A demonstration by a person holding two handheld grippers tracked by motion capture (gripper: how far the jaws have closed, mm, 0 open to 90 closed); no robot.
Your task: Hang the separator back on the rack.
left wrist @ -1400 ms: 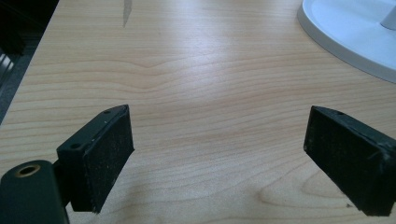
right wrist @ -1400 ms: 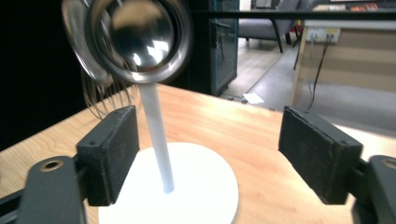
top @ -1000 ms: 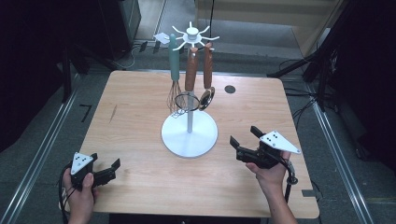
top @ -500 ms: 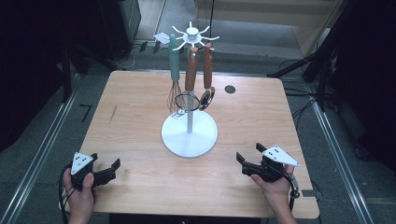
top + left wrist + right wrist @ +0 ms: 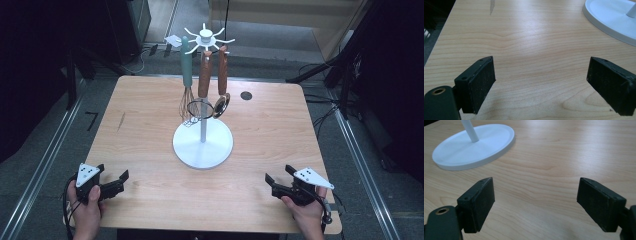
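While both grippers rest at the near edge of the wooden table (image 5: 150,105), the left gripper (image 5: 116,183) sits at the near left corner and the right gripper (image 5: 276,183) at the near right, each with jaws spread wide apart over bare wood. Between them and farther off stands the white utensil stand (image 5: 203,145), well apart from both, with a green-handled whisk (image 5: 187,75) and two wooden-handled utensils (image 5: 212,75) hanging from it.

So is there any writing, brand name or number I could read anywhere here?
No readable text.
Floor left of the table: a dark mark shaped like "7"; it may be tape rather than a numeral.
White stand, its utensils, both grippers: no lettering visible.
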